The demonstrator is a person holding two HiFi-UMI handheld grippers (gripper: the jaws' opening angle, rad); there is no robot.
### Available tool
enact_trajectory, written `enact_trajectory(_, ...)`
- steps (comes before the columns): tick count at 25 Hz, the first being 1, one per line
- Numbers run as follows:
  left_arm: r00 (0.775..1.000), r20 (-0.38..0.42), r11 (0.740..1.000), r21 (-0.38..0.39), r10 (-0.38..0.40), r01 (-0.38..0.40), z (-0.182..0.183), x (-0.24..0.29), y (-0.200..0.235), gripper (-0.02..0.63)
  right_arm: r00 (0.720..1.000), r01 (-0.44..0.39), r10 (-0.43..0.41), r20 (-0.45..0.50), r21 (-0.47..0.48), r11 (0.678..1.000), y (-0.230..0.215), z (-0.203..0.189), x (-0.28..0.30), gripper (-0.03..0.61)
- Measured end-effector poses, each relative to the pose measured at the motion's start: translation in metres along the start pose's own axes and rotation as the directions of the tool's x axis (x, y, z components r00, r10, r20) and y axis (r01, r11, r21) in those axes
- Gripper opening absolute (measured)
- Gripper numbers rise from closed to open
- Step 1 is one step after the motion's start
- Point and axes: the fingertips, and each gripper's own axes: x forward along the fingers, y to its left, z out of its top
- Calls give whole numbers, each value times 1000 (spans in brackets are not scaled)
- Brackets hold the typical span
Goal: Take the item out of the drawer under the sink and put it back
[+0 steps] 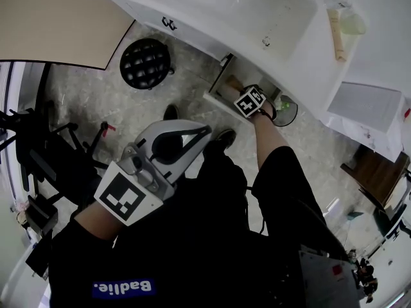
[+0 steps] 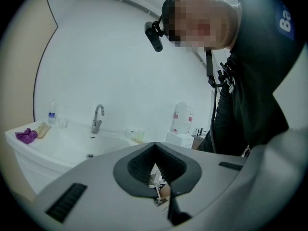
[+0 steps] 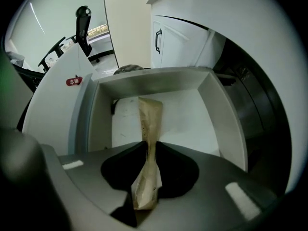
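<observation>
The white drawer (image 1: 217, 97) under the sink (image 1: 270, 18) stands pulled out. My right gripper (image 3: 147, 147) points straight down over it, its marker cube (image 1: 250, 101) hiding the jaws in the head view. It is shut on a brown paper pouch (image 3: 150, 114), pinched at mid-length, whose far end hangs down above the drawer's white floor (image 3: 183, 119). My left gripper (image 1: 205, 129) is held back near the person's body, away from the drawer. In its own view the left gripper (image 2: 155, 145) points across the sink top, jaws together with nothing between them.
A black round stool (image 1: 146, 63) stands on the floor left of the drawer, and a green-rimmed bin (image 1: 286, 111) to its right. Black chair frames (image 1: 38, 153) fill the far left. A shut cabinet door with a dark handle (image 3: 158, 41) lies beyond the drawer.
</observation>
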Motion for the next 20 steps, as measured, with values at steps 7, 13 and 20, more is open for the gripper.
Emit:
enact_trajectory(7, 1000, -5, 1000, -2, -22, 22, -4, 1, -8, 5, 1000, -10, 9, 30, 15, 1000, 3, 0, -5, 144)
enact_trajectory(13, 999, -10, 999, 7, -53, 53, -1, -1, -19, 5, 993, 38, -43, 113, 49, 998, 1, -2, -40, 153)
enact_trajectory(20, 997, 1, 997, -25, -74, 74, 10, -5, -29, 5, 973, 81, -105, 203, 123, 989, 9, -1, -105, 153)
